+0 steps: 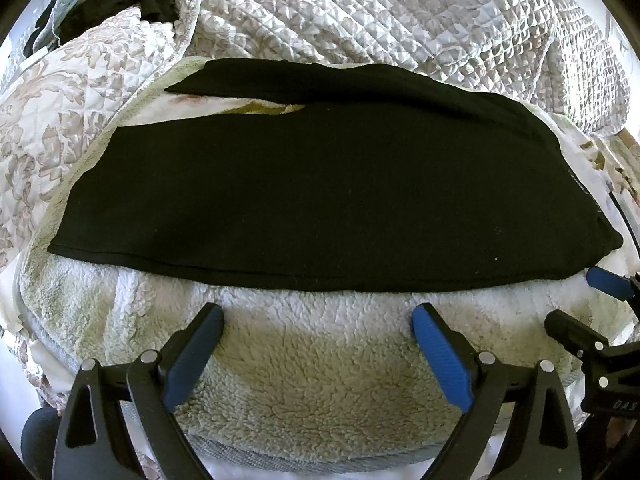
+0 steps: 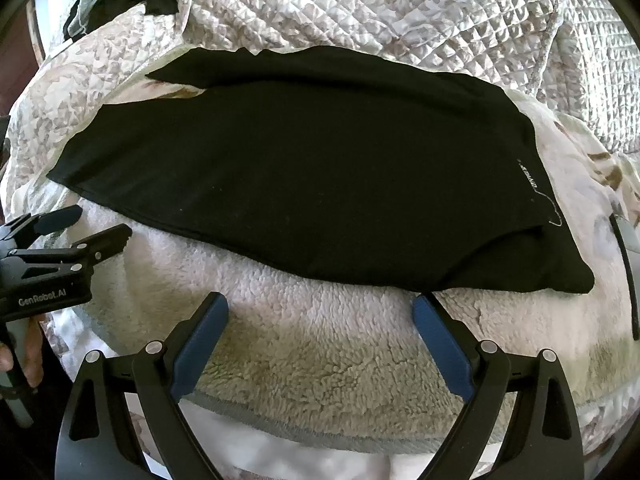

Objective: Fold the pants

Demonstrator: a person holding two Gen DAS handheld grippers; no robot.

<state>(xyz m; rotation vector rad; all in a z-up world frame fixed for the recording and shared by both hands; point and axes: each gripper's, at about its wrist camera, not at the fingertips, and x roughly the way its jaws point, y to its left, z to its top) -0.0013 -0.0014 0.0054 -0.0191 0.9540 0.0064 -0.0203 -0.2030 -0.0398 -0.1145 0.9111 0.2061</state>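
- A bed carries a quilted floral bedspread with a shaggy cream fleece blanket laid over it.
- Black pants lie flat across the blanket's middle, folded lengthwise, one leg peeking out along the far edge; the waistband, probably, is at the right end, bearing small white print.
- Left gripper hovers spread wide, empty, near the near hem.
- Right gripper likewise released, empty.

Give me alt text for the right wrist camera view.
Black pants lie flat on a fleecy blanket over a quilted bedspread. The right gripper hovers at their near edge, jaws open and empty; the left gripper sits at left.
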